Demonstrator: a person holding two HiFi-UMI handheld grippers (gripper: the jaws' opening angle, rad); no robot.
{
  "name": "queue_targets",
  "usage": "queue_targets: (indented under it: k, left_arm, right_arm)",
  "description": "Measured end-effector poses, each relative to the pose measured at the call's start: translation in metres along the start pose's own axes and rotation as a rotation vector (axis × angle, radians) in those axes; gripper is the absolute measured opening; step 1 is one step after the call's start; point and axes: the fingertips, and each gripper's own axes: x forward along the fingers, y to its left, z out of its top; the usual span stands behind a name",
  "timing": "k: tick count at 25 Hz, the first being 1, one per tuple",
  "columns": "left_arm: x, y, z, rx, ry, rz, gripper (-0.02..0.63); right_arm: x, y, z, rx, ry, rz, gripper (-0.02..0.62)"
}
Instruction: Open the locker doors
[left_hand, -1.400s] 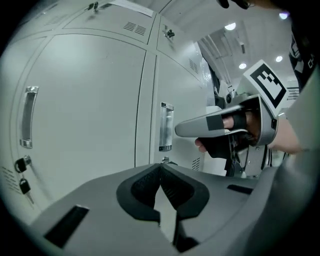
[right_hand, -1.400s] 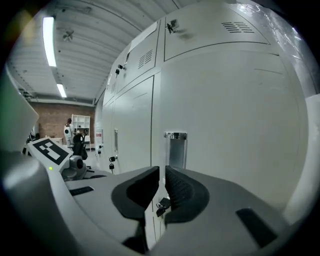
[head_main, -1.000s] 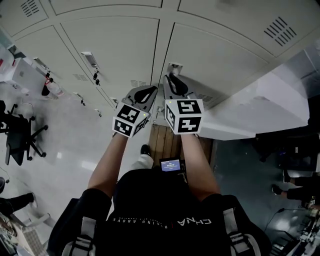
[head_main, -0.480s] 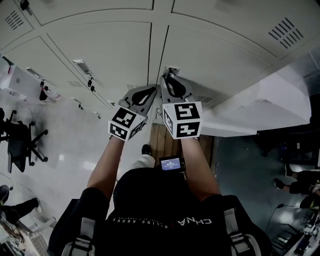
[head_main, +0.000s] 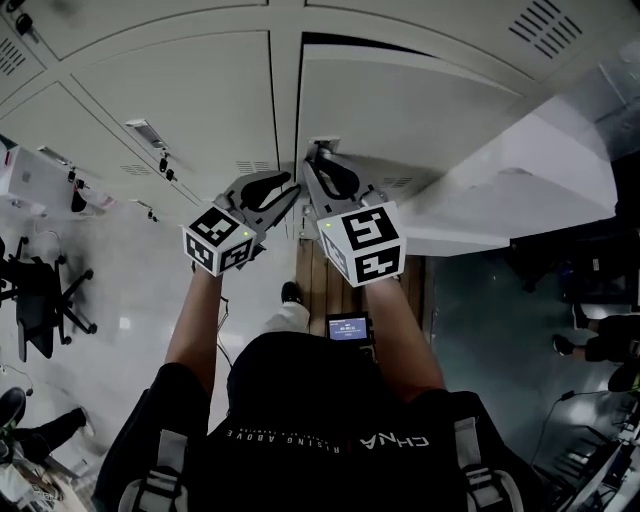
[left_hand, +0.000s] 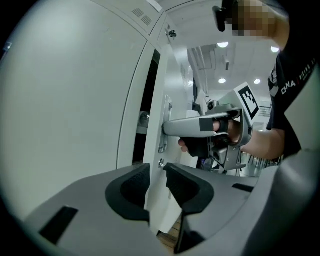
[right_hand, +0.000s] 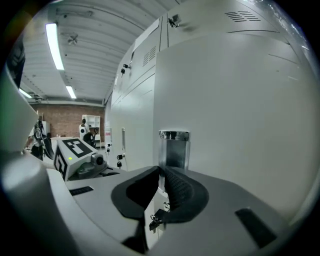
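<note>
Since earlier frame, right-hand locker door (head_main: 420, 110) swung ajar, dark gap seen at top. Upright free edge pinched by left tool (head_main: 288, 188); right tool (head_main: 320, 165) clamped on handle (right_hand: 173, 146) just right.

The right hand-held gripper (right_hand: 161, 172) pinches the locker door (right_hand: 235, 100) edge just below its metal handle (right_hand: 173, 147).
</note>
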Motion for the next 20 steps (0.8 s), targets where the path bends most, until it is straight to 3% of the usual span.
queue_targets:
  k: [11,20]
  left_arm:
    - [-0.015,-0.075,-0.014,0.045,0.064,-0.134,0.097]
    - [-0.011,-0.124,-0.012,0.101,0.093,-0.182,0.097]
  right_arm:
    - [-0.078,0.033,-0.024,0.004,-0.023,0.085,0.055]
    - [-0.125,0.04,-0.037,0.016,-0.052,0.11,0.055]
